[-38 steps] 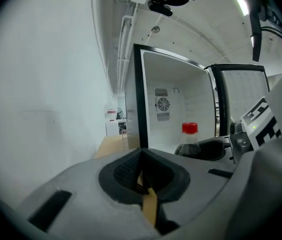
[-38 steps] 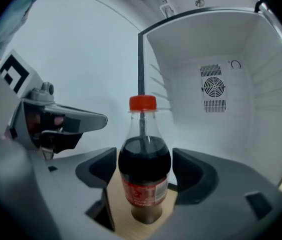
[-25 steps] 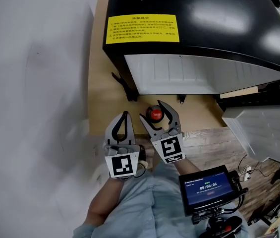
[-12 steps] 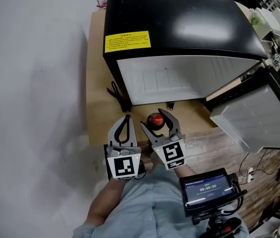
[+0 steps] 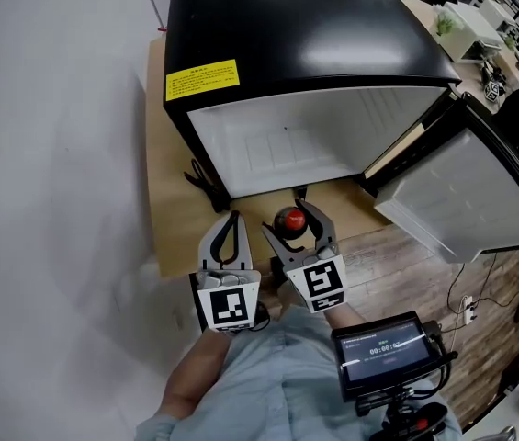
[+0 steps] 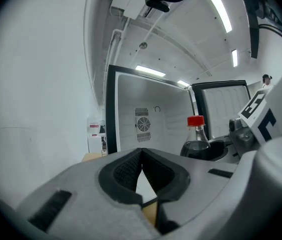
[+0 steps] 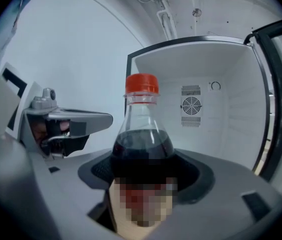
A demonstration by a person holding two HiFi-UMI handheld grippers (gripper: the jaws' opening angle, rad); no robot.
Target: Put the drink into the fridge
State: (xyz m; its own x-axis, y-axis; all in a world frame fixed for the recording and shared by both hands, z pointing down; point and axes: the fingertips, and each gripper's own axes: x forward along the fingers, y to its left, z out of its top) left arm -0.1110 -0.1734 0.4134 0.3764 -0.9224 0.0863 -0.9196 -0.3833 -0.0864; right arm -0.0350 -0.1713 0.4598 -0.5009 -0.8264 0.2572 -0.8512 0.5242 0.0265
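In front of the open fridge (image 5: pixel 268 35), my right hand-held gripper (image 5: pixel 287 216) is clamped on the drink bottle (image 7: pixel 142 134): dark cola, red cap, upright, not yet inside the cabinet. My left hand-held gripper (image 5: pixel 232 217) sits just beside it, jaws pressed together, nothing between them. The fridge door (image 5: pixel 461 200) stands wide open at right. I see a fan grille (image 7: pixel 190 104) on the inner back wall.
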